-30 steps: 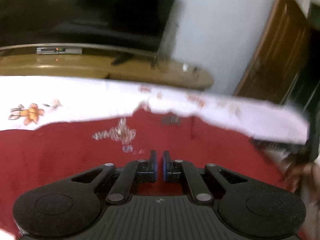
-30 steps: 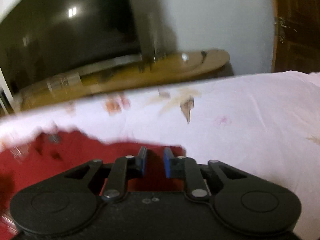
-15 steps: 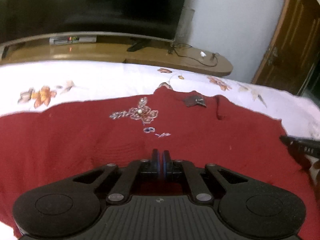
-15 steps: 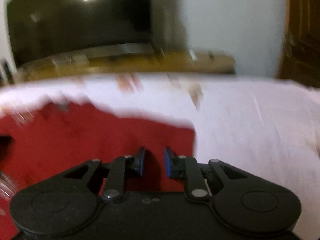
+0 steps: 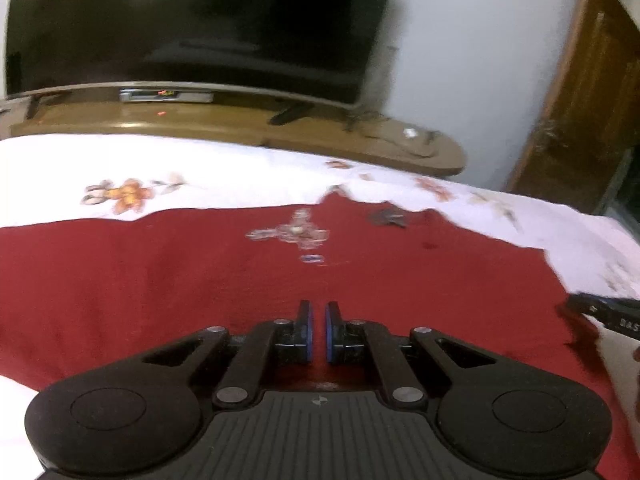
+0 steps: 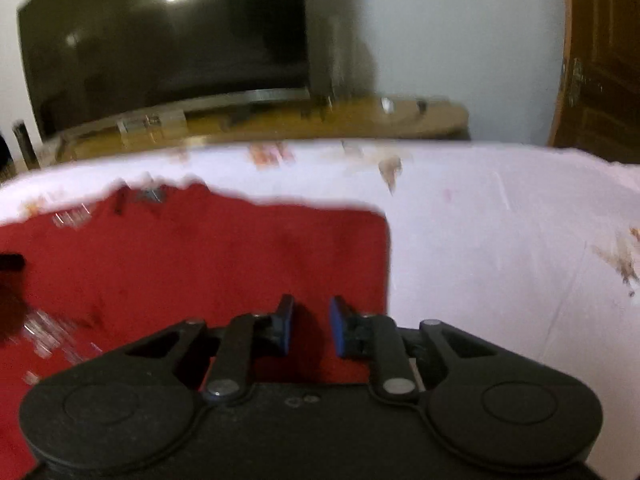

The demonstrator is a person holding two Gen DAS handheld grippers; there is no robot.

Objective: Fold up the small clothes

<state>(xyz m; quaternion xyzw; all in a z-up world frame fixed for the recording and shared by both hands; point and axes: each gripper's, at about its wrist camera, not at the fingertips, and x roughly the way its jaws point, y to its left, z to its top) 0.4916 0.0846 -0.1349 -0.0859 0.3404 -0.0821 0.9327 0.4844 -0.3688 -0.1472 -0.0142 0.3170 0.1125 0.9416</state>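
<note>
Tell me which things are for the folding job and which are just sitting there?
For the job: red top, left gripper, right gripper, bedsheet it lies on.

Just there: TV, wooden stand, door.

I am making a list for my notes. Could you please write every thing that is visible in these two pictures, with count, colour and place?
red garment: one, dark red, spread flat on the bedsheet, under both grippers
embroidered motif: one, silvery, on the garment near its far edge
bedsheet: one, white with orange flowers, covering the bed
television: one, black, on the cabinet behind the bed
wooden cabinet: one, brown, along the wall
set-top box: one, silver, under the television
door: one, brown wood, far right
left gripper: one, black with blue pads, narrow gap
right gripper: one, black with blue pads, open
</note>
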